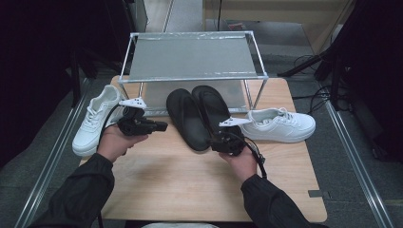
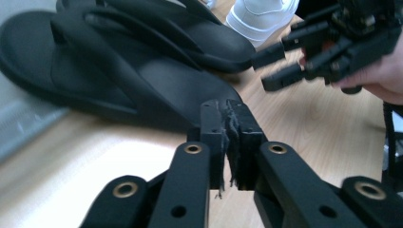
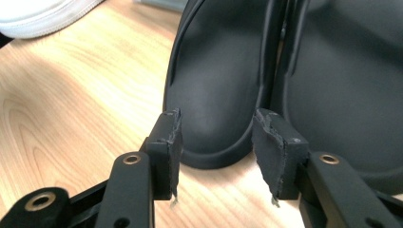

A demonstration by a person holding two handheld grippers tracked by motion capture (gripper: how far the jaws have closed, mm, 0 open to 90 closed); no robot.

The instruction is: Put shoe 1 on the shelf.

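Two black flip-flops (image 1: 187, 118) (image 1: 211, 107) lie side by side in the middle of the wooden table (image 1: 190, 185), toes under a metal rack. My left gripper (image 1: 161, 126) hovers left of them, pointing right; in the left gripper view its pads (image 2: 229, 137) are pressed together with nothing between them. My right gripper (image 1: 219, 138) sits at the heels of the flip-flops. In the right gripper view it (image 3: 216, 137) stands open, the left flip-flop's heel (image 3: 214, 76) just beyond the pads, apart from them. The right gripper (image 2: 262, 70) also appears in the left gripper view.
A white sneaker (image 1: 95, 118) lies at the table's left edge and another (image 1: 280, 124) at the right, beside the flip-flops. A metal-framed rack (image 1: 192, 57) with a grey shelf stands at the back. Bare wood stretches along the table's near side.
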